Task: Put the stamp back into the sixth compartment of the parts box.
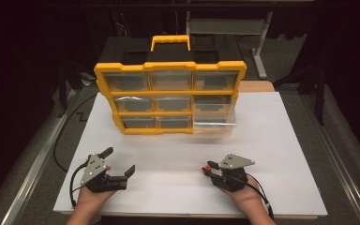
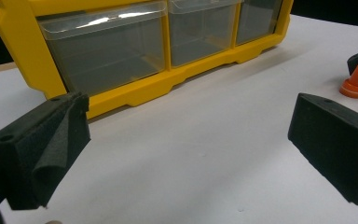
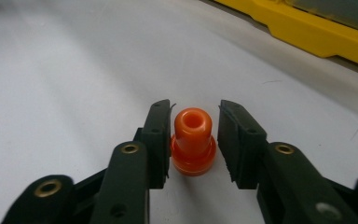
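on the left, the left hand-held gripper rests low on the white table, held in a person's left hand. its two black jaws stand wide apart with nothing between them.

in the middle, at the far side of the table, stands a yellow plastic drawer box with a yellow handle on top. it has nine see-through drawers, three rows of three. the bottom right see-through drawer is pulled out toward the person. i cannot tell whether anything lies in the drawers.

on the right, the right hand-held gripper sits on the table in the person's right hand. a small orange plastic plug with a hole in its top stands upright on the table between its jaws. the left jaw touches the plug's wide bottom part. there is a thin gap on the other side, so the jaws are nearly shut but not yet squeezing it from both sides.

the high view shows the whole box and both grippers, but the plug is just a tiny orange dot there. the right gripper view shows the plug's shape and hole up close. the left gripper view shows the bottom row of drawers up close, and the plug far off to the side.

there are two grippers, one box and one plug.
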The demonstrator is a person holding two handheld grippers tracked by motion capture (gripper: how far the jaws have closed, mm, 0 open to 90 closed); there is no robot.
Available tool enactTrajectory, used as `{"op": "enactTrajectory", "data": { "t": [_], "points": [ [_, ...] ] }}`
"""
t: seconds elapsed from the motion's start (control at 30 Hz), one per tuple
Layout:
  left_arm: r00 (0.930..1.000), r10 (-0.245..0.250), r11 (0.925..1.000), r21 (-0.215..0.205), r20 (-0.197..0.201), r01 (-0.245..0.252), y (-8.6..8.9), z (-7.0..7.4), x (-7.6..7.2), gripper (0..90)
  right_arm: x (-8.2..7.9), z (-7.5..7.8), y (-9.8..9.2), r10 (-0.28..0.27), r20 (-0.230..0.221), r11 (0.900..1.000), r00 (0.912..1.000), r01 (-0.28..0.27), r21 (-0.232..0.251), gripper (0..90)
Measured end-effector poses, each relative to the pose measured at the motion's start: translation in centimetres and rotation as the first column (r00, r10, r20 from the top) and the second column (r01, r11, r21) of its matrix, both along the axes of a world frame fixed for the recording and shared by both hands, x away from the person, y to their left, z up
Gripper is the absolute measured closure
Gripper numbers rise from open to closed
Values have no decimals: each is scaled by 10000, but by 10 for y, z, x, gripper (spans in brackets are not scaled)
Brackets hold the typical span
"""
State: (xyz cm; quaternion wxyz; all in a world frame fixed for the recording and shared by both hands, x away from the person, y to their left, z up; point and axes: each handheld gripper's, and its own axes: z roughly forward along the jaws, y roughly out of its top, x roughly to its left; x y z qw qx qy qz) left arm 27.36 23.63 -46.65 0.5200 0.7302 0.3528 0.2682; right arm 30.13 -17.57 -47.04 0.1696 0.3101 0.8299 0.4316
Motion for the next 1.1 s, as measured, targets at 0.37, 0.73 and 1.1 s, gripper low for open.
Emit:
{"op": "enactTrajectory", "data": {
  "t": [0.37,0.73,1.1],
  "points": [
    [10000,5,10000,-51,59,-4,0,0,0,5,-2,1,1,14,321,9994,9995,-3,-340,727],
    [9999,-30,9999,-96,109,31,0,0,0,4,-3,3,0,4,392,9993,9992,11,-377,731],
    [9999,83,9992,-400,85,-80,4,1,1,5,0,7,-14,-361,407,9989,9985,373,-300,731]
  ]
}}
